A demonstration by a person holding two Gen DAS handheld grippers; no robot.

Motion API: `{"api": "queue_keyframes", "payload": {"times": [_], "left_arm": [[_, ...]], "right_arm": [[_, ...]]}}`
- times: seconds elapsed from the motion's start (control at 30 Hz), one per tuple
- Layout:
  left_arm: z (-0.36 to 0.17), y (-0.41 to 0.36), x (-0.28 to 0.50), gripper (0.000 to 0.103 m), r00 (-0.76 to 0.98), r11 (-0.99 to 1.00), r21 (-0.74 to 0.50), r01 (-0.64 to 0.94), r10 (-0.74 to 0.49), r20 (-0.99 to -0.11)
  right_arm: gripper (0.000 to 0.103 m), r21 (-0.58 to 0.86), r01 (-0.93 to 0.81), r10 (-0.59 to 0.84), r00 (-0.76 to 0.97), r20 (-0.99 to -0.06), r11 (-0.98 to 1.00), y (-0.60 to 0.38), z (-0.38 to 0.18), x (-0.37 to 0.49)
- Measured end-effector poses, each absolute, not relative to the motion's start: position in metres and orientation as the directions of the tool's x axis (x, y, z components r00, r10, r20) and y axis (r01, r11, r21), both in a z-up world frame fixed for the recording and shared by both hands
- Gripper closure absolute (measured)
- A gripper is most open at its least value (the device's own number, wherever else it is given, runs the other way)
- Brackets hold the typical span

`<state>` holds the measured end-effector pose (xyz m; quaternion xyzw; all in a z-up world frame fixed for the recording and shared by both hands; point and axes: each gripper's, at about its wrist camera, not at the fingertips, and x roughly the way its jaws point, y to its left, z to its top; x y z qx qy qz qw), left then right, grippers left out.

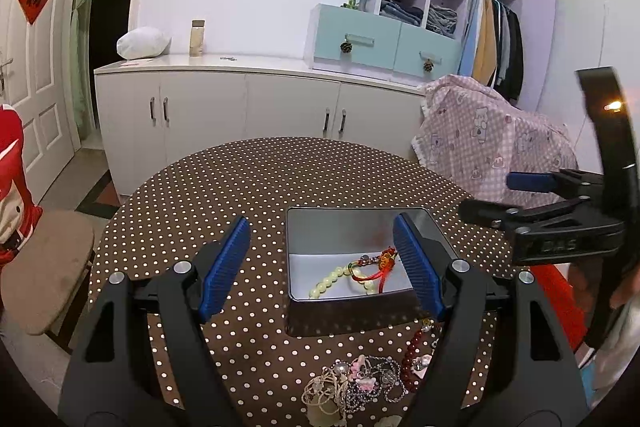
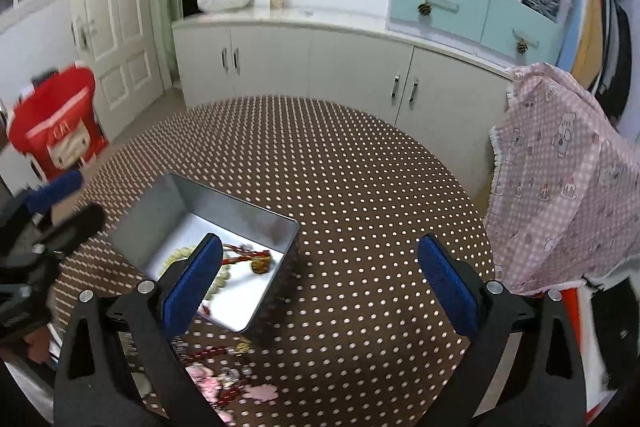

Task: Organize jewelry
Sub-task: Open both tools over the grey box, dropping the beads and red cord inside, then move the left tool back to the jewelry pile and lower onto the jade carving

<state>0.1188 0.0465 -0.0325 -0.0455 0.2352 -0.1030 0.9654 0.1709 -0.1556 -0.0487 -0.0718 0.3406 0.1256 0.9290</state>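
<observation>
An open metal tin (image 1: 298, 311) stands on the brown dotted tablecloth (image 1: 224, 195). Inside it lie a pale green bead bracelet (image 1: 326, 283) and a red-cord charm bracelet (image 1: 378, 265). My left gripper (image 1: 322, 267) hovers open just before the tin, nothing between its pads. A tangled jewelry pile (image 1: 356, 379) and a dark red bead string (image 1: 411, 351) lie at the near table edge. In the right wrist view, my right gripper (image 2: 320, 285) is open and empty, to the right of the tin (image 2: 160, 211). The jewelry pile (image 2: 224, 379) shows below its left finger.
A chair draped in pink checked cloth (image 1: 492, 139) stands at the table's far right. A brown stool seat (image 1: 48, 267) and a red bag (image 2: 56, 123) are to the left. White cabinets (image 1: 248, 115) line the wall behind. My left gripper (image 2: 68, 207) shows at the right view's left edge.
</observation>
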Motion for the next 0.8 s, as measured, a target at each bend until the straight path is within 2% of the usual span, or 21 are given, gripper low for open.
{"api": "queue_keyframes", "payload": {"times": [0.1,0.3,0.4,0.6,0.67,0.8], "left_arm": [[-0.027,0.046,0.114,0.03,0.872,0.974,-0.128,0.185,-0.223,-0.436],[-0.016,0.047,0.101,0.03,0.876,0.972,-0.131,0.194,-0.231,-0.423],[-0.012,0.048,0.089,0.03,0.881,0.972,-0.131,0.196,-0.233,-0.411],[-0.009,0.053,0.064,0.029,0.888,0.969,-0.144,0.199,-0.241,-0.393],[-0.011,0.054,0.056,0.026,0.891,0.971,-0.132,0.2,-0.236,-0.389],[-0.019,0.057,0.041,0.024,0.883,0.97,-0.14,0.197,-0.237,-0.405]], "right_arm": [[0.009,-0.038,-0.235,0.166,0.784,-0.598,0.971,-0.159,-0.038,0.153],[0.008,-0.015,-0.226,0.201,0.892,-0.404,0.974,-0.165,-0.013,0.108],[0.008,0.034,-0.265,0.261,0.91,-0.322,0.964,-0.165,-0.006,0.088],[0.008,0.072,-0.309,0.318,0.921,-0.226,0.948,-0.167,-0.005,0.062],[0.008,0.09,-0.314,0.326,0.928,-0.179,0.945,-0.171,-0.007,0.05],[0.008,0.189,-0.354,0.38,0.917,-0.122,0.916,-0.188,-0.013,0.031]]}}
